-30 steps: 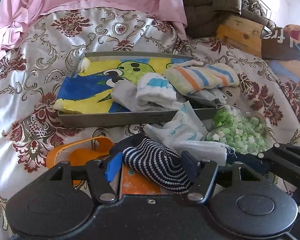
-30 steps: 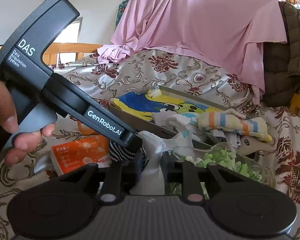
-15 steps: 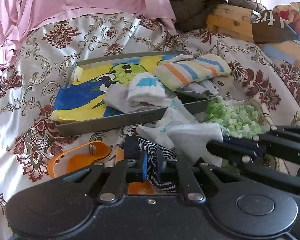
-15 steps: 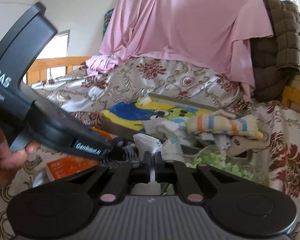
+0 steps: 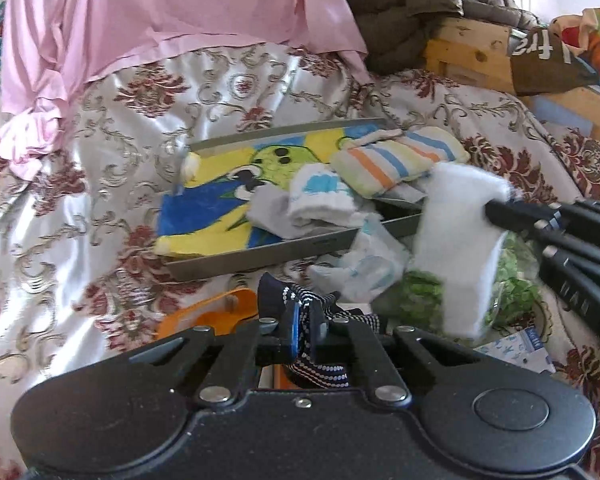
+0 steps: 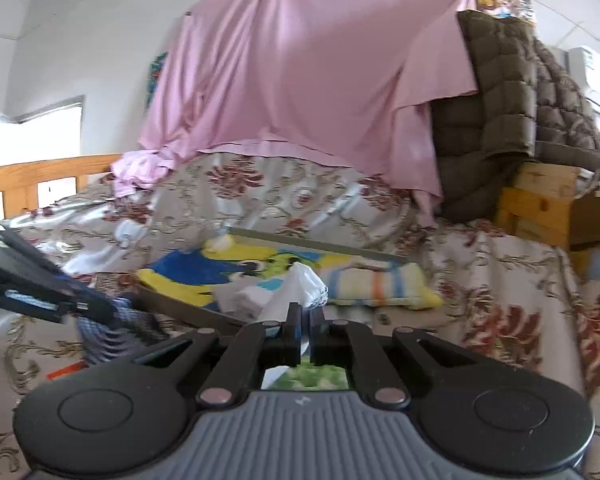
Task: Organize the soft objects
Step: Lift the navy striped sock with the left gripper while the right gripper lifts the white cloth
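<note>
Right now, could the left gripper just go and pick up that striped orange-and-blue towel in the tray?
Probably not yet. The left gripper has its jaws shut on the navy dotted sock, so it has nothing free to grab with. The path to the striped towel in the tray looks open otherwise.

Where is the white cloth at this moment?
Left wrist view, right side: the white cloth hangs pinched in the right gripper, above the green pieces, just beside the tray.

Right gripper [image 6: 305, 334] clamped on white cloth [image 6: 296, 288]; tray [image 6: 316, 245] beyond, on floral bedspread [image 6: 500, 280].
</note>
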### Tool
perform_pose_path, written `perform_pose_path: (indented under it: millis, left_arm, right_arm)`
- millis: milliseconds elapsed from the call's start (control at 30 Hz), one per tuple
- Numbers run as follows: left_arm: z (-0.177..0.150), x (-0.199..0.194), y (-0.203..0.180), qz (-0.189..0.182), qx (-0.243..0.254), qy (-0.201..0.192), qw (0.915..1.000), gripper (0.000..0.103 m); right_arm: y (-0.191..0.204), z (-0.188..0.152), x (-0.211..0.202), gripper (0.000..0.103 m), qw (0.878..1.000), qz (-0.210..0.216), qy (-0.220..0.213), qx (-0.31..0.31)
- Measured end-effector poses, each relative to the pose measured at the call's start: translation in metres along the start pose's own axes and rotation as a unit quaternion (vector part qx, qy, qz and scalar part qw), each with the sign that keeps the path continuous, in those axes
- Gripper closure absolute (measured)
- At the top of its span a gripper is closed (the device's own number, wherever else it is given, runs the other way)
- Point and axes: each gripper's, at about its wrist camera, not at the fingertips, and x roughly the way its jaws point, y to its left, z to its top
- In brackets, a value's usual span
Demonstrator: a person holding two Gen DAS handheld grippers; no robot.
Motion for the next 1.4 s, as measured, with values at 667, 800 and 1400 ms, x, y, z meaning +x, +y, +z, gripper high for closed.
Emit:
perform_pose_path:
  millis: [667, 800, 1400]
  left_arm:
    - [-0.028, 0.019, -0.018, 0.009, 0.014, 0.017, 0.9997, 0.084]
    - [-0.029, 0.021, -0.018, 0.005, 0.011, 0.022, 0.9997, 0.076]
    - [-0.031, 0.022, -0.027, -0.009, 0.012, 0.028, 0.9995, 0.044]
  right_arm:
    - [0.009, -0.015, 0.017, 0.097, 0.992, -0.052, 0.081, -0.083]
    - [-0.001, -0.014, 0.016, 0.078, 0.993, -0.060, 0.088, -0.055]
    - [-0.024, -0.015, 0.021, 0.035, 0.997, -0.006, 0.060, 0.045]
